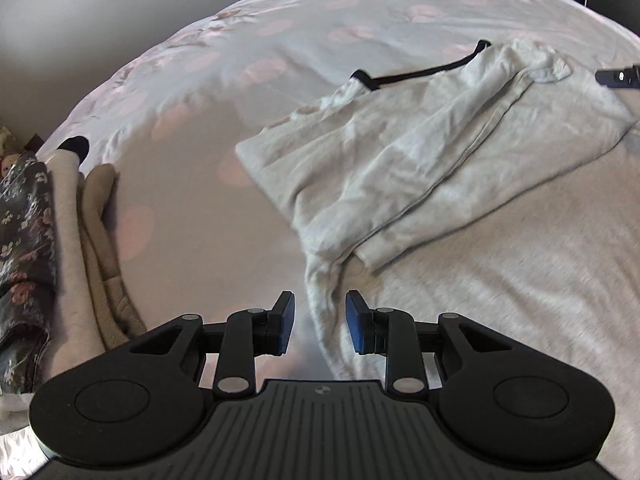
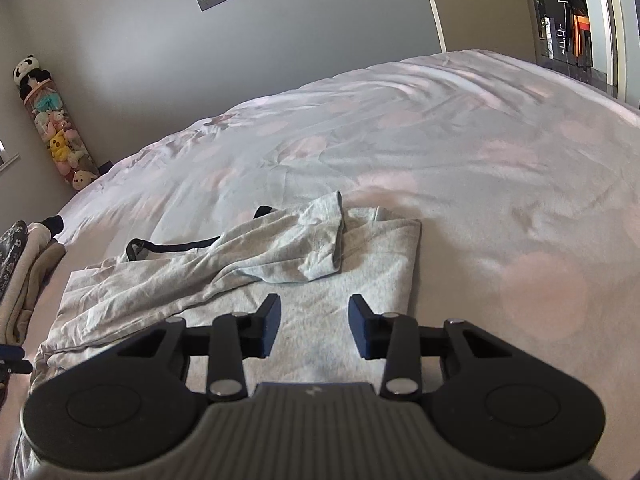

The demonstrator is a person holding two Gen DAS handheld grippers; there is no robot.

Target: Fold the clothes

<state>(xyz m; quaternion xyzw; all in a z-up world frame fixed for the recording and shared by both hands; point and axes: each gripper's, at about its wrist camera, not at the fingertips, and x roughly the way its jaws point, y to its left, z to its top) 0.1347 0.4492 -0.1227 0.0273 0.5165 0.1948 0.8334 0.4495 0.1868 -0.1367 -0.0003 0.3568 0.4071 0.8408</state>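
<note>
A tall clear tube of plush toys stands against the wall.

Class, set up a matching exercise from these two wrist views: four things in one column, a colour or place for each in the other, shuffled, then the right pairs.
Things
1. grey shirt
2. shirt's neckline trim
3. stuffed toys
4. floral garment

Descriptions
A. black band
B. in a clear tube standing by the wall
C. dark with flowers, on the pile at the left edge of the bed
D. pale, part-folded, spread on the bed

Pairs: 1-D, 2-A, 3-B, 4-C
</note>
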